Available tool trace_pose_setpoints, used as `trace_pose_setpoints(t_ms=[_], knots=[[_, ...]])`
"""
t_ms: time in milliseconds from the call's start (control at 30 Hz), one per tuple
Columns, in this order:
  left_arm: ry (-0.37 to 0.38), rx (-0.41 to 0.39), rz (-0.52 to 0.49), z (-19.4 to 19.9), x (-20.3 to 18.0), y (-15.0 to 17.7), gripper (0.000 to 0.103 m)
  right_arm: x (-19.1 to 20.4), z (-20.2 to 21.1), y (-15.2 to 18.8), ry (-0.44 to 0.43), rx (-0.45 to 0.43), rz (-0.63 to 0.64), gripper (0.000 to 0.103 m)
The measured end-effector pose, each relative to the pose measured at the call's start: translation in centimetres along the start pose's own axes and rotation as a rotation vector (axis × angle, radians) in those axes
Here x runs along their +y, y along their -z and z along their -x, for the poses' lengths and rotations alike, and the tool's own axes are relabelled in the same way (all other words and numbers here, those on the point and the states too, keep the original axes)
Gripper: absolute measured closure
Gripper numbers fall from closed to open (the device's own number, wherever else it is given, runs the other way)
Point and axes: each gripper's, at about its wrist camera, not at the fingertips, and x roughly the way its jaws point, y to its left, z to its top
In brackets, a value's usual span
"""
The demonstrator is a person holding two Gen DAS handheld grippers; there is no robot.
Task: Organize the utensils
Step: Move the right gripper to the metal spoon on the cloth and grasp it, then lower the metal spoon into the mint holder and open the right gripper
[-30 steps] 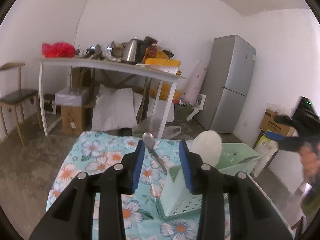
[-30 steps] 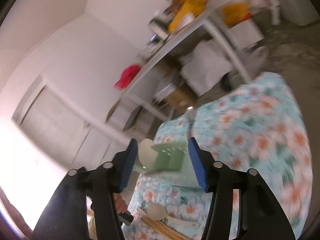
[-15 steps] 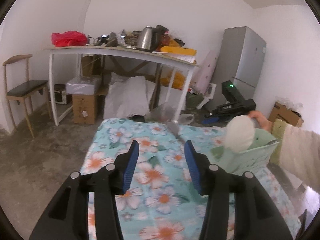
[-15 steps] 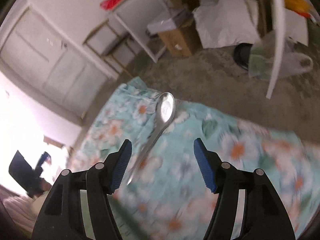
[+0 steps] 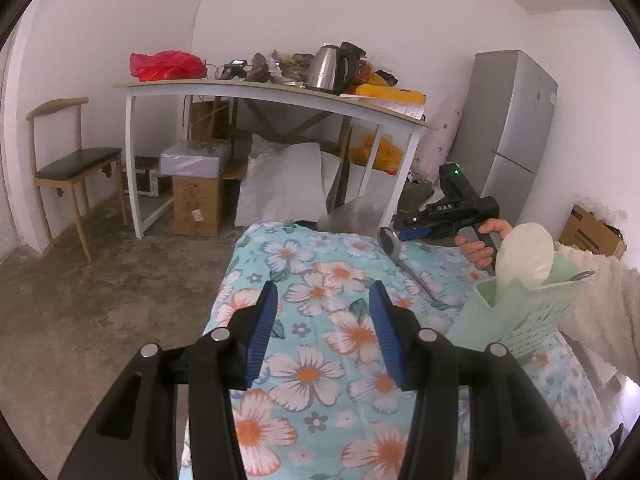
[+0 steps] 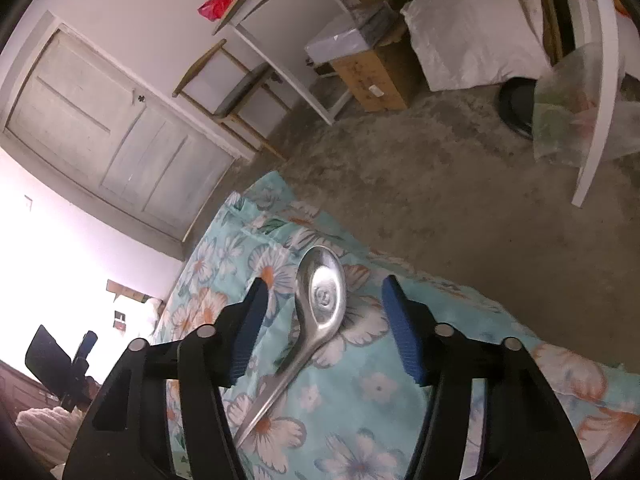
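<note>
A metal spoon (image 6: 322, 304) lies on the floral tablecloth (image 6: 372, 392) near the table's far edge. My right gripper (image 6: 325, 282) hovers over it with the spoon's bowl between its jaws. The jaws are closing, and the blue pads (image 6: 402, 332) stand clear of the spoon. In the left wrist view the same spoon (image 5: 394, 246) lies beyond my left gripper (image 5: 324, 292), which is open over bare cloth. To its right stands a pale green utensil holder (image 5: 520, 316) with a white spoon (image 5: 524, 256) and a metal handle (image 5: 582, 276) in it.
A hand (image 5: 478, 246) holds the right gripper's body (image 5: 448, 214) behind the holder. Beyond the table's far edge are bare floor, a white table (image 5: 280, 96) with a kettle and clutter, a chair (image 5: 74, 164), boxes and a fridge (image 5: 512, 128).
The green holder was between my left jaws a second ago; now it stands free to their right and the jaws are wider. My right gripper swung down over the metal spoon.
</note>
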Motion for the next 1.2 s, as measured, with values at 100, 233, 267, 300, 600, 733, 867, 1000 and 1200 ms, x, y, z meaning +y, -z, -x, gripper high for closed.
trace_pose_setpoints(t_ms=[100,233,267,300,600,733,867,1000,1200], knots=[[-0.010,0.000,0.004,0.1,0.0,0.1,0.057,0.3,-0.7,0.1,0.005,0.010,0.020,0.061],[-0.016,0.004,0.003,0.3,-0.1,0.4,0.057,0.5,-1.2,0.4,0.027,0.007,0.034,0.088],[-0.017,0.005,0.001,0.4,-0.1,0.5,0.057,0.6,-1.3,0.5,0.030,-0.002,0.042,0.094],[-0.018,0.004,0.002,0.3,-0.1,0.4,0.057,0.7,-1.0,0.6,0.031,-0.014,0.054,0.097],[-0.011,-0.008,0.008,0.9,-0.2,0.8,0.057,2.6,4.2,1.8,0.079,-0.170,0.117,0.102],[-0.004,-0.014,0.009,1.7,-0.5,0.6,0.057,4.5,9.4,2.1,0.166,-0.313,0.138,0.102],[-0.001,-0.036,0.015,3.1,-0.9,0.4,0.057,7.3,15.0,2.9,0.289,-0.464,0.147,0.102],[-0.012,-0.048,0.024,4.5,-1.2,0.2,0.057,11.2,21.2,4.4,0.421,-0.614,0.138,0.102],[-0.034,-0.070,0.033,7.6,-1.2,0.3,0.057,17.9,29.3,9.3,0.470,-0.814,0.107,0.102]])
